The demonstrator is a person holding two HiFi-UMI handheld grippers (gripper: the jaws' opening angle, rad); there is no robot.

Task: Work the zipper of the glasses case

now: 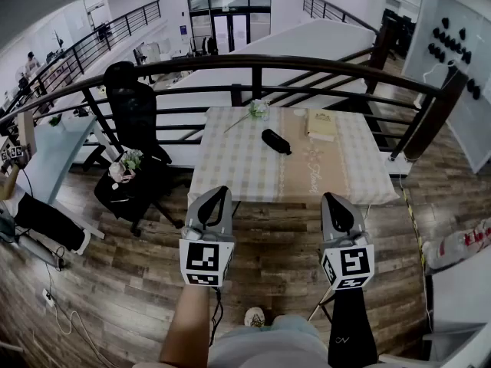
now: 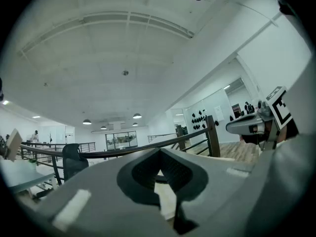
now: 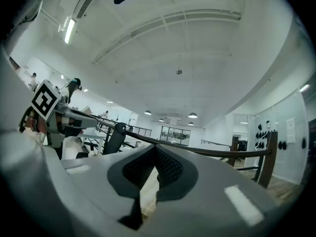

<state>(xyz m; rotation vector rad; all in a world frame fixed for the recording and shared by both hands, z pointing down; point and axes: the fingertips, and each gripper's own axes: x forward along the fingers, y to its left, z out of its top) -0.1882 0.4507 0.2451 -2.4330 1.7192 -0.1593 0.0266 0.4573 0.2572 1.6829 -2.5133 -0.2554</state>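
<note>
Our left forearm [image 1: 190, 324] rises from the bottom edge, cut off by the frame, up to the left gripper [image 1: 222, 191]. Its jaws meet at the tips with nothing between them. Further right, the right gripper [image 1: 329, 196] is pinched together the same way, also empty. Both hang over the wooden floor [image 1: 276, 244], just short of the near edge of the table [image 1: 230, 171]. In each gripper view the gripper's own grey body fills the lower half, and we see only a pale sliver of cloth below the tips. The black glasses case [image 1: 275, 141] lies on the table above the frame's centre, well apart from both grippers. Its zipper is too small to make out.
</note>
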